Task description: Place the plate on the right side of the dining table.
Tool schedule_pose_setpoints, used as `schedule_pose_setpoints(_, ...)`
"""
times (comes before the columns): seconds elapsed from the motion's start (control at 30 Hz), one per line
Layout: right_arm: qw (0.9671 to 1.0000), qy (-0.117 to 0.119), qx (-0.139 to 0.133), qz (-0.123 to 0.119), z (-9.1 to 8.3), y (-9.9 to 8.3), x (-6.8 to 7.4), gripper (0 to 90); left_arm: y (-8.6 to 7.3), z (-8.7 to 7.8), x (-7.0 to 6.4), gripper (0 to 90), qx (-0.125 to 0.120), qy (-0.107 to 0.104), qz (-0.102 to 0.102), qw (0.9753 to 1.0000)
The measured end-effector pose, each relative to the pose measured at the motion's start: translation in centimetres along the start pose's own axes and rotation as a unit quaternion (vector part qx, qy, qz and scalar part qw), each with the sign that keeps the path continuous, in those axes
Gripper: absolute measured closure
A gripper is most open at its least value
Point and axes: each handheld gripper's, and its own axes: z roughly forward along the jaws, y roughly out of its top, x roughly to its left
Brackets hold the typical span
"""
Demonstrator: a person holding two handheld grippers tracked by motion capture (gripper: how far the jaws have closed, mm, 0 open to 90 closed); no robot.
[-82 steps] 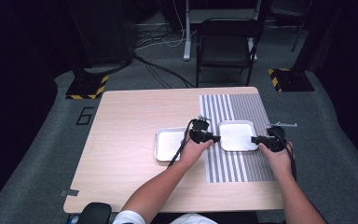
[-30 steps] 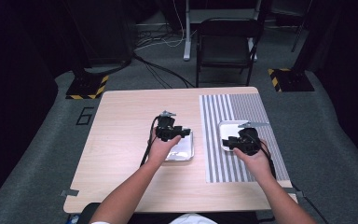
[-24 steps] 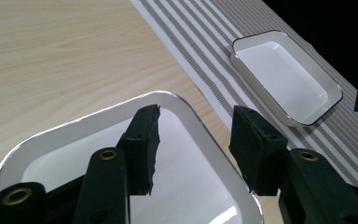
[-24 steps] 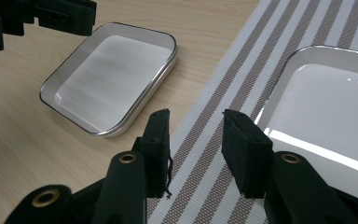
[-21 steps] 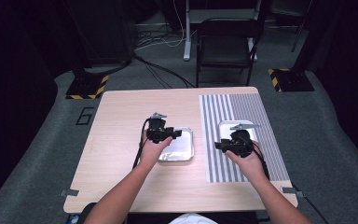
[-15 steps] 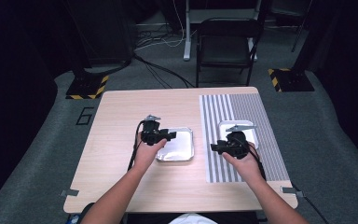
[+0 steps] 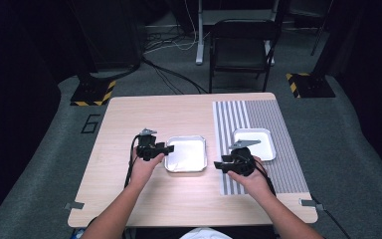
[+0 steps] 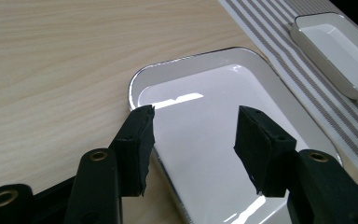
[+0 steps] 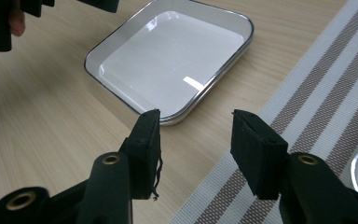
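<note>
Dark room, pale wood desk (image 7: 129,114), two trays.
Both grippers are spread open, holding nothing. The near tray (image 7: 186,153) lies between them: its left rim sits just ahead of the left gripper (image 8: 193,140), closer than to the right gripper (image 9: 195,144). The far tray (image 7: 254,143) rests on the striped mat (image 7: 278,119) beyond the right hand.

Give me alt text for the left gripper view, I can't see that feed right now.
The left gripper hangs open above the near left edge of a shallow white tray with a metal rim, its two black fingers spread with nothing between them. The tray sits on the pale wood table; a second white tray rests on a striped mat at the upper right.
</note>
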Motion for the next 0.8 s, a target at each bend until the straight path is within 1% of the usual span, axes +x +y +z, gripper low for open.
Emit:
schedule_pose_setpoints(0.07, 0.9999, 0.006, 0.004, -0.013, 0.3, -0.1, 0.4, 51.3, -0.3, -0.3, 0.3, 46.7, 0.007, 0.003, 0.002, 1.0)
schedule_pose_setpoints(0.1, 0.9998, 0.009, 0.004, -0.017, 0.4, -0.2, 0.6, 51.3, -0.4, -0.3, 0.3, 46.7, 0.003, 0.005, 0.0, 1.0)
schedule_pose_setpoints(0.17, 0.9997, 0.018, 0.0, -0.018, 0.5, -0.4, 0.9, 51.2, -0.7, -0.6, 0.7, 46.5, 0.004, 0.011, 0.005, 0.9999)
schedule_pose_setpoints(0.23, 0.9995, 0.021, 0.003, -0.023, 0.6, -0.5, 1.3, 50.9, -0.9, -0.8, 1.0, 46.5, 0.005, 0.017, 0.005, 0.9998)
schedule_pose_setpoints(0.3, 0.9992, 0.022, 0.003, -0.034, 0.8, -0.5, 1.6, 50.8, -1.2, -1.1, 1.4, 46.6, -0.004, 0.03, 0.012, 0.9995)
schedule_pose_setpoints(0.37, 0.9988, 0.026, 0.008, -0.041, 1.0, -0.7, 2.0, 50.8, -1.4, -1.3, 1.8, 46.5, -0.004, 0.036, 0.019, 0.9992)
schedule_pose_setpoints(0.47, 0.9981, 0.037, 0.008, -0.049, 1.5, -1.2, 2.5, 50.4, -1.7, -1.3, 2.1, 46.1, -0.008, 0.04, 0.022, 0.999)
schedule_pose_setpoints(0.57, 0.9968, 0.034, 0.018, -0.07, 2.1, -1.7, 3.1, 49.5, -1.9, -1.4, 2.4, 45.2, -0.01, 0.038, 0.021, 0.999)
schedule_pose_setpoints(0.67, 0.9959, 0.041, 0.023, -0.077, 2.6, -2.2, 3.6, 48.9, -2.2, -1.1, 2.6, 45.2, 0.005, 0.034, 0.016, 0.9993)
schedule_pose_setpoints(0.7, 0.9956, 0.042, 0.025, -0.079, 2.8, -2.3, 3.7, 48.6, -2.2, -1.0, 2.6, 45.3, 0.006, 0.035, 0.016, 0.9992)
schedule_pose_setpoints(0.73, 0.9955, 0.043, 0.027, -0.08, 2.9, -2.3, 3.9, 48.3, -2.3, -0.9, 2.6, 45.3, 0.009, 0.035, 0.021, 0.9991)
schedule_pose_setpoints(0.8, 0.995, 0.048, 0.029, -0.082, 3.1, -2.4, 4.1, 48.1, -2.3, -0.8, 2.8, 44.9, 0.011, 0.032, 0.023, 0.9992)
